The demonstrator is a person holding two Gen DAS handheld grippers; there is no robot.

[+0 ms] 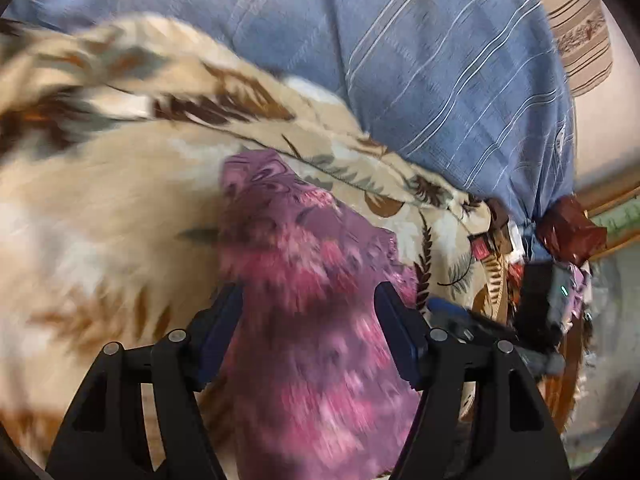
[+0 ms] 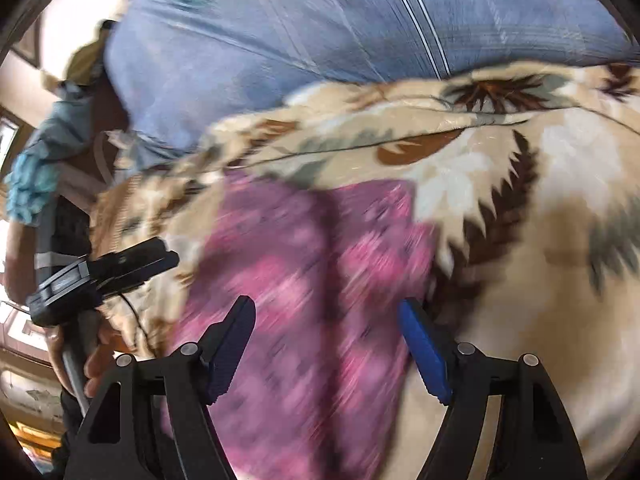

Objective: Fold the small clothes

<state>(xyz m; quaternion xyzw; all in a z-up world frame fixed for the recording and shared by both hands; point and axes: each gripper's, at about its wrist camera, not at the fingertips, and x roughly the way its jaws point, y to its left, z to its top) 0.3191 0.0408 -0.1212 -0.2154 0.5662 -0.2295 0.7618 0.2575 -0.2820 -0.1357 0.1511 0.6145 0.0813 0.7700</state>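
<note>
Covering most of both views, a beige blanket (image 1: 100, 208) with brown and grey-green leaf print serves as the work surface; whether a bed lies under it cannot be told. Beyond its far edge lies a blue sheet (image 1: 400, 60) with thin white stripes. Both pictures are heavily motion-blurred.

A purple and pink patterned garment (image 1: 312, 300) lies on the blanket, directly below both tools. In the right wrist view it shows a dark crease running down its middle; its type cannot be determined from the blur.

Left tool (image 1: 308, 328): jaws apart, nothing pressed between the pads; the garment is seen through the gap, lying beneath. Its blue-padded fingers (image 1: 400, 340) frame the cloth without visible contact.

Right tool (image 2: 326, 344): jaws standing wide apart, the garment visible between and below them, no grip evident. Its right finger pad (image 2: 424, 352) is bright blue.

In the right wrist view the left tool's body appears at the left edge, with a hand (image 2: 94, 364) on its handle. A dark red object (image 1: 568, 232) sits at the blanket's far right corner; identity unclear.
</note>
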